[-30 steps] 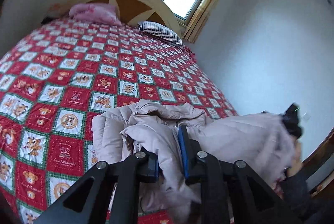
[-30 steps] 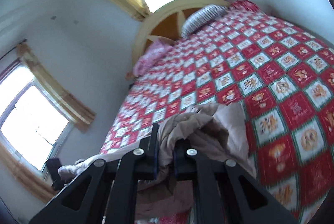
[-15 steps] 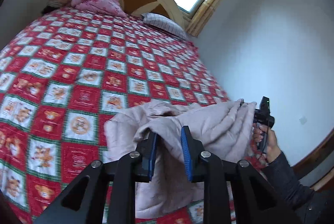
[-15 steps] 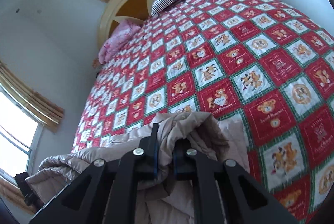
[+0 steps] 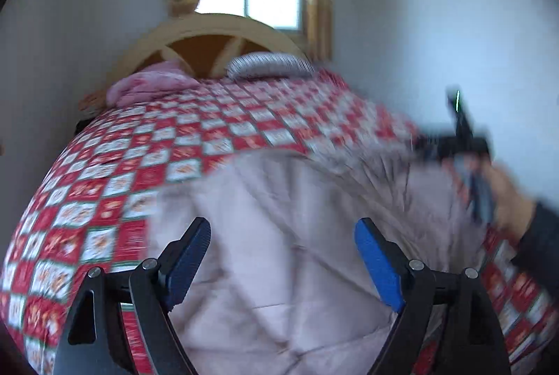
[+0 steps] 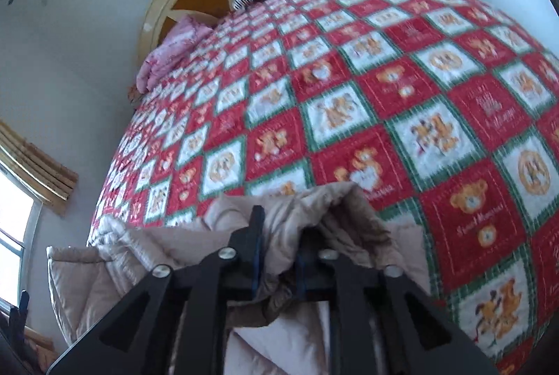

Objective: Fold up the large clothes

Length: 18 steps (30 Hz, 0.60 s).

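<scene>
Left wrist view: we find the coat [image 5: 279, 235] spread on the near end of the bed [image 5: 195, 144], its quilted face up. The left gripper [image 5: 283, 256] hovers over it with jaws opening wide; no cloth lies between the pads, so it holds nothing. At far right a hand [image 5: 503, 200] carries the right gripper [image 5: 457, 144], blurred, at the coat's right edge.

Right wrist view: the right gripper [image 6: 277, 256] has a bunched fold of coat between its jaws, which are opening; we judge the fold still pinched, though loosely.

Risks, in our judgement: the puffy fill may spring back and undo the fold once the right jaws let go. A fold freed at one edge alone may slump and lie crooked. Slack cloth could also catch on a pad and drag the coat.
</scene>
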Available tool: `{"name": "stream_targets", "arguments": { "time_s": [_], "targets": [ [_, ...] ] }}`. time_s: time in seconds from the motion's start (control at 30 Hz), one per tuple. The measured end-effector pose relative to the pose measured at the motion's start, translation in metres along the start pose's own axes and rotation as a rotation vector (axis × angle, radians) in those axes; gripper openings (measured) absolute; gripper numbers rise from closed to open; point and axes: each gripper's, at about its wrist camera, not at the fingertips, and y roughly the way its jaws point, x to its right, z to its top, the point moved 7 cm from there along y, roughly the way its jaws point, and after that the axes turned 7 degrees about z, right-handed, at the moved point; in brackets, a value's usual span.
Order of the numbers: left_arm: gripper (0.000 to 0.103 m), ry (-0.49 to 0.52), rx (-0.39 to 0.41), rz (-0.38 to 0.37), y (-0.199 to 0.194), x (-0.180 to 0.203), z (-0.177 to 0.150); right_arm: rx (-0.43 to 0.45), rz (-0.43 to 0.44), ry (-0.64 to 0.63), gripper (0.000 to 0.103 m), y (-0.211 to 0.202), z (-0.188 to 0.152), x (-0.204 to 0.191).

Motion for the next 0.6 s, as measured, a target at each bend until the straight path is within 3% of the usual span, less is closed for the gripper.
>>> {"name": "stream_targets", "arguments": {
  "time_s": [0.03,0.1,0.13,0.2,0.3,0.43,0.5,0.6],
  "targets": [
    [0.085,0.034,-0.027,0.012,0.019,0.015,-0.007,0.023,-0.004,-0.010,0.037,-0.004,0.002,-0.005],
    [0.085,0.113,-0.034,0.118,0.047,0.024,-0.018,0.069,-0.002,-0.030,0.068,-0.016,0.003,-0.018],
    [0.085,0.121,-0.048,0.184,0.065,0.021,-0.022,0.101,-0.006,-0.071,0.072,-0.027,0.002,-0.031],
    [0.085,0.066,-0.099,0.228,0.087,0.005,-0.028,0.144,-0.031,-0.159,0.079,-0.037,-0.003,-0.054],
    [0.094,-0.092,-0.179,0.274,0.119,-0.033,-0.043,0.193,0.011,-0.310,0.084,-0.051,-0.026,-0.099],
    [0.097,-0.218,-0.217,0.228,0.134,-0.049,-0.056,0.106,0.086,-0.456,0.084,-0.022,-0.066,-0.136],
    [0.097,-0.240,-0.217,0.211,0.130,-0.051,-0.055,0.048,0.059,-0.505,0.084,0.007,-0.080,-0.137],
    [0.097,-0.269,-0.204,0.187,0.118,-0.050,-0.046,-0.008,-0.025,-0.483,0.079,0.042,-0.085,-0.116]
  ]
}}
